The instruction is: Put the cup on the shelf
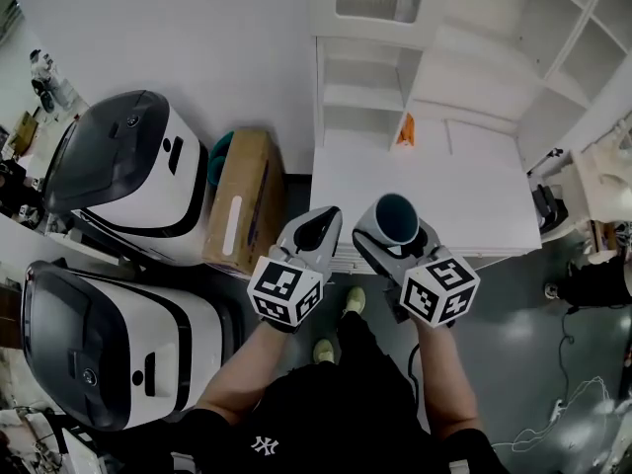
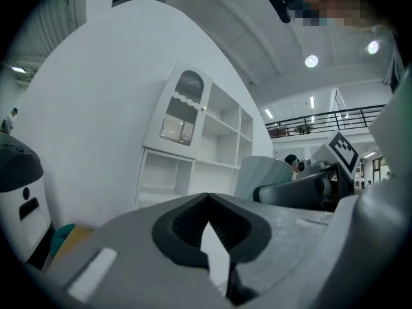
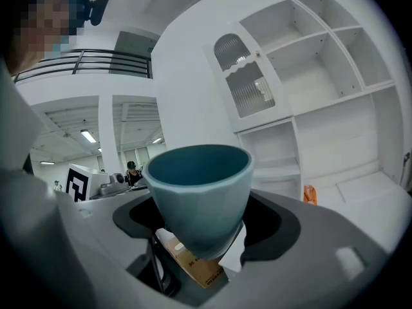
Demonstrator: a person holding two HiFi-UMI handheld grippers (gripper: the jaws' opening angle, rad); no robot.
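Currently my right gripper [image 1: 392, 244] pinches the blue-grey ceramic cup [image 3: 198, 192] low on its body, upright, over the front edge of the white desk [image 1: 474, 196]. My left gripper [image 1: 314, 233] is pressed together, empty, by the front-left corner. The white shelf unit [image 1: 365, 97] stands at the back edge.

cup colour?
Teal-blue cup, darker inside; clearest in the right gripper view, held in the right tool.

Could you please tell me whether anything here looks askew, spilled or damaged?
Nothing stands out. The blue cup sits upright in the right tongs with nothing spilled. The left tongs are shut and empty, and the white shelf unit looks intact.
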